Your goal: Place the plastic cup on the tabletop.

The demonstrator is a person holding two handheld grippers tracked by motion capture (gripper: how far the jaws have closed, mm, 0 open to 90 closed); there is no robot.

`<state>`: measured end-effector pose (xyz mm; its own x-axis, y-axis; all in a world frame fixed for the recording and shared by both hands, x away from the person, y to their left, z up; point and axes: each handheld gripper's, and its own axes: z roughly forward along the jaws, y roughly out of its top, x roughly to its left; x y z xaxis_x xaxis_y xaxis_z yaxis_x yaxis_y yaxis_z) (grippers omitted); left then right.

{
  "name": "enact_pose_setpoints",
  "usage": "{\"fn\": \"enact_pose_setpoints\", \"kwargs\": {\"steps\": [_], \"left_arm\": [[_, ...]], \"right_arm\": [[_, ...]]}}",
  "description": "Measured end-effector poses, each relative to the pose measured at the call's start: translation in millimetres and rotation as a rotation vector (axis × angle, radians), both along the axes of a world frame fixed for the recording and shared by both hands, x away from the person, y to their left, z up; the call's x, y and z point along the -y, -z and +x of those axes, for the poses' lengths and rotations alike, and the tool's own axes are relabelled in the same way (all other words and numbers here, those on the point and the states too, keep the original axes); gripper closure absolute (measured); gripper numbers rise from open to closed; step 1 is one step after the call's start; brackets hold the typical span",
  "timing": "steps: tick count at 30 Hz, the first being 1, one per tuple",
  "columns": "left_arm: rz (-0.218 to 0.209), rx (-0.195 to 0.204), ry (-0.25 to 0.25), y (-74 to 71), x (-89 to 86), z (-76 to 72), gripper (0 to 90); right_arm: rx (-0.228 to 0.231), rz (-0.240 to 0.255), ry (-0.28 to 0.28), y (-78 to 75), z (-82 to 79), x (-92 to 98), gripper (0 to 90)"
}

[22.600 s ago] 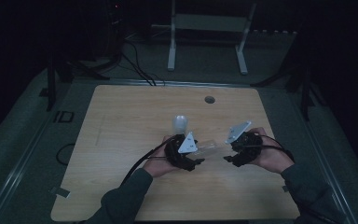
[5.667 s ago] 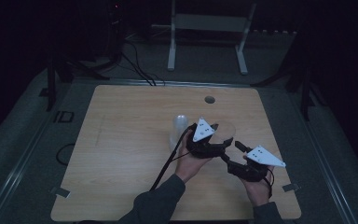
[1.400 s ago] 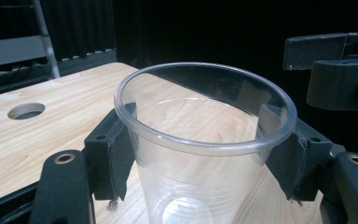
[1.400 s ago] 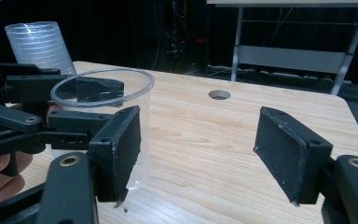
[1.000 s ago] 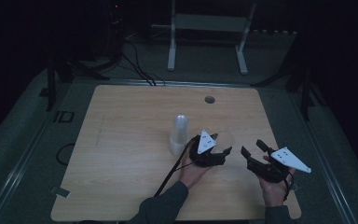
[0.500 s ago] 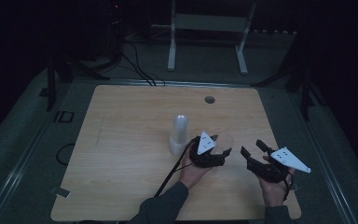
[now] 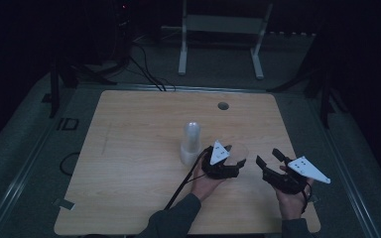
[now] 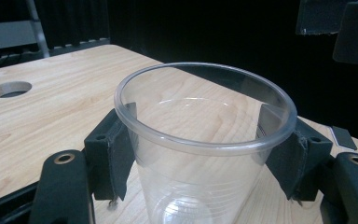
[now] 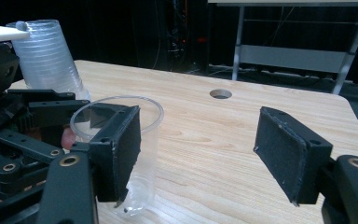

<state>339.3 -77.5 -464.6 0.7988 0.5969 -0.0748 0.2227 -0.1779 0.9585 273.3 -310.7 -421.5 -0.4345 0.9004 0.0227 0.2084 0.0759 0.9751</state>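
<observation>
- L gripper (image 8: 205, 154): jaws part-way closed on a clear plastic cup (image 8: 200, 154), one pad on each side of the wall just under the rim. Cup upright, mouth up, empty.
- In the high view the L gripper (image 7: 228, 161) sits right of the table's middle with the cup (image 7: 238, 152) at its tip; the cup's base looks to be on or just above the wood, hard to tell in the dim light.
- R gripper (image 9: 200, 154): jaws wide apart, nothing between the pads. It faces the cup (image 9: 130, 154) from the side, near but apart.
- R gripper (image 7: 270, 163) in the high view is just right of the L one, near the table's (image 7: 129, 173) right-front part.
- Stack of upturned cups (image 7: 191, 141) stands just left of the L gripper, apart from the single cup.
- Step, as I judge it: a single cup is off the stack and held; it's being placed or offered to the other gripper.
- Next move needs: a steady L grip w/o crushing the thin wall, then either a clean let-go on the wood or the R jaws closing round the cup.
- Pose: both forearms come in from the near edge, hands under the gripper bodies, grippers roughly level, pointing away and a bit toward each other.
</observation>
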Motion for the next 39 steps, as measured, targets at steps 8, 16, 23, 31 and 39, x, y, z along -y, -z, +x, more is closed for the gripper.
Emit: {"fn": "enact_pose_setpoints", "kwargs": {"steps": [8,16,23,31,39], "left_arm": [[0.004,-0.009,0.003,4.2,0.7,0.9,30.3],[0.011,-0.012,-0.001,8.5,1.6,1.7,30.0],[0.018,-0.018,-0.001,11.9,2.7,2.2,29.9],[0.028,-0.026,-0.001,15.7,4.5,3.0,29.5],[0.034,-0.032,0.000,18.2,4.9,3.4,29.1]], "right_arm": [[0.000,0.000,-0.001,0.1,0.1,0.0,31.1],[-0.001,0.000,-0.002,0.2,0.1,0.0,31.1],[0.000,-0.001,-0.002,0.2,0.1,0.0,31.1],[0.000,-0.001,-0.002,0.3,0.0,0.0,31.1],[0.001,-0.001,-0.003,0.2,-0.2,-0.2,31.1]]}}
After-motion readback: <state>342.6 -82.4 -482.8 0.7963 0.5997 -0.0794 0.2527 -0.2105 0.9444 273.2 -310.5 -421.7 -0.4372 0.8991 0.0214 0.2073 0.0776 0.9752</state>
